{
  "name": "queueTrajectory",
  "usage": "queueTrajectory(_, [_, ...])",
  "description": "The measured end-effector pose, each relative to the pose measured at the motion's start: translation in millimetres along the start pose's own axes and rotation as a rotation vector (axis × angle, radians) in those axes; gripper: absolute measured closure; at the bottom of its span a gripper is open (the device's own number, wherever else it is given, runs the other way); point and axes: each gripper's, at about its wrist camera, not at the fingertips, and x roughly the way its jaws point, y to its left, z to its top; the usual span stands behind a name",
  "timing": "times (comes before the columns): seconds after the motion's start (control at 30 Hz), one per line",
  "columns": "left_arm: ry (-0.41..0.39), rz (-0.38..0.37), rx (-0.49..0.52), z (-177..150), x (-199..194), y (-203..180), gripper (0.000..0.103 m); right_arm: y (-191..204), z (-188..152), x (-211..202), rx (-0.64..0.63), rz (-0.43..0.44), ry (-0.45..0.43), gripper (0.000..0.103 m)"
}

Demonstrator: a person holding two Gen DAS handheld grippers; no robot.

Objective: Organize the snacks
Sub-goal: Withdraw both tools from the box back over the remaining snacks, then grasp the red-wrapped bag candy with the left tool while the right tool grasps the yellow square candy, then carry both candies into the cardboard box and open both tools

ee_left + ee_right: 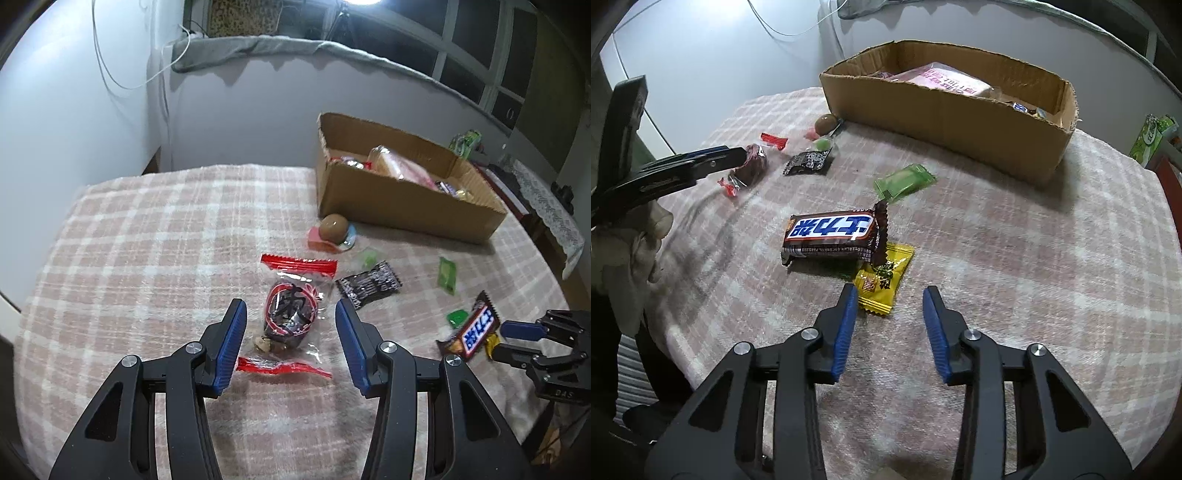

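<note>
**Both grippers open over loose snacks**

Your left gripper [290,314] is spread wide around the clear, red-ended packet of dark snack [291,314], its pads not touching it. Your right gripper [889,295] is also open, just short of the yellow foil sachet [882,280] tucked under the brown chocolate bar with blue lettering [831,232]. The open brown cardboard box [945,114], already holding packets, stands at the far side of the pink checked cloth [1034,258].
</note>
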Motion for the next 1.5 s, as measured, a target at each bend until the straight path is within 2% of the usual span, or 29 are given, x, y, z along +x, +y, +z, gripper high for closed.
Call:
queueTrajectory(0.23, [0.023, 0.008, 0.001, -3, 11, 1, 0.054, 4, 9, 7, -0.002, 0.014, 0.001, 0.065])
queueTrajectory(0.33, [0.036, 0.012, -0.006, -3, 17, 3, 0.054, 7, 12, 12, -0.021, -0.008, 0.003, 0.066])
queueTrajectory(0.47, [0.043, 0.008, -0.018, -6, 21, 7, 0.054, 4, 14, 13, -0.039, -0.072, 0.004, 0.075])
queueTrajectory(0.8, [0.055, 0.018, -0.001, -3, 28, 4, 0.055, -4, 25, 20, -0.049, -0.093, 0.011, 0.075])
queueTrajectory(0.87, [0.052, 0.009, -0.004, -2, 30, 4, 0.062, -4, 26, 21, -0.048, -0.089, 0.006, 0.077])
queueTrajectory(0.97, [0.045, 0.004, -0.008, -2, 30, 5, 0.068, -7, 27, 21, -0.036, -0.077, 0.003, 0.078])
queueTrajectory(1.23, [0.022, 0.000, -0.035, -3, 22, 9, 0.070, -16, 24, 8, 0.003, -0.069, -0.030, 0.080])
queueTrajectory(1.5, [-0.037, -0.034, -0.041, 10, -1, 3, 0.070, -19, 33, -15, 0.012, -0.060, -0.095, 0.080])
